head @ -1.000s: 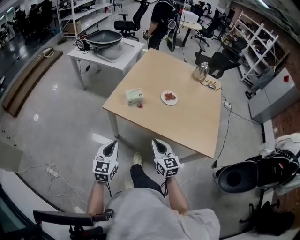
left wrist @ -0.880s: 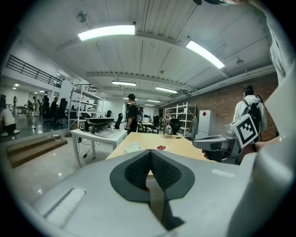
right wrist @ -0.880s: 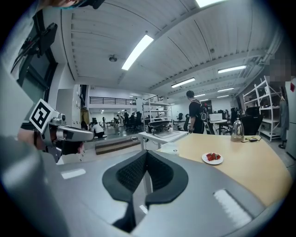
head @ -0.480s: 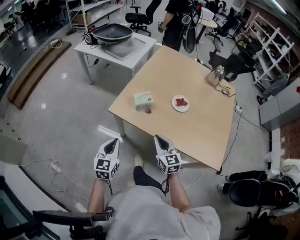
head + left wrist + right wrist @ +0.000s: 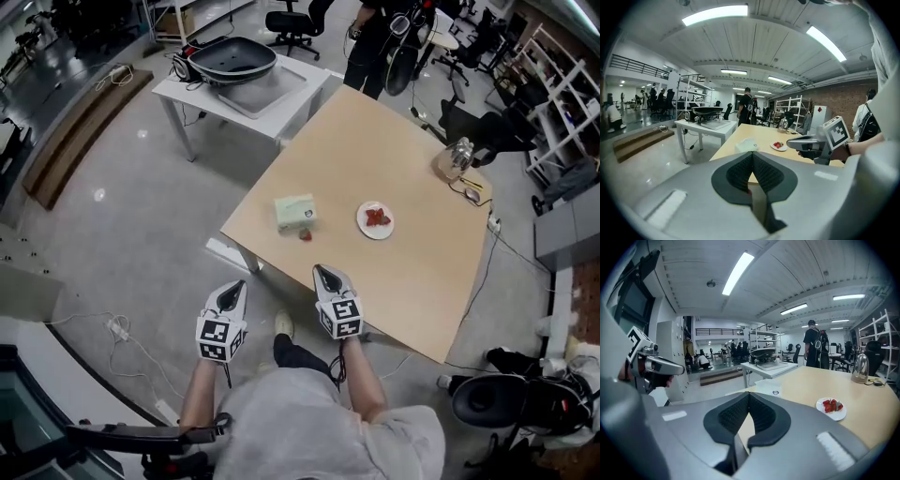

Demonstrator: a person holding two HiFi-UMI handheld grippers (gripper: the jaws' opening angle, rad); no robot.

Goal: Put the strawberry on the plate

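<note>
The left gripper (image 5: 234, 289) is being held out in front of the person's body, short of the near edge of the wooden table (image 5: 412, 141) and over the floor. Its jaws are being pressed together and nothing is being held between them. The right gripper (image 5: 323, 274) is being held alongside it, its tips being seen against the table's near edge. Its jaws are likewise being pressed shut on nothing. Both grippers are being pointed toward the table.

The strawberry (image 5: 305, 234) is being left on the tabletop, just beside the pale green box (image 5: 294, 210), on the box's side toward the near edge. It is being seen well apart from both grippers. The plate (image 5: 363, 225) is being seen to the right of the box, apart from the strawberry, with red berries (image 5: 378, 217) lying on it.

A clear kettle (image 5: 457, 157) is being seen at the table's far right. A white side table (image 5: 272, 94) is standing beyond the left corner. A person in dark clothes (image 5: 373, 37) is standing at the far end.
</note>
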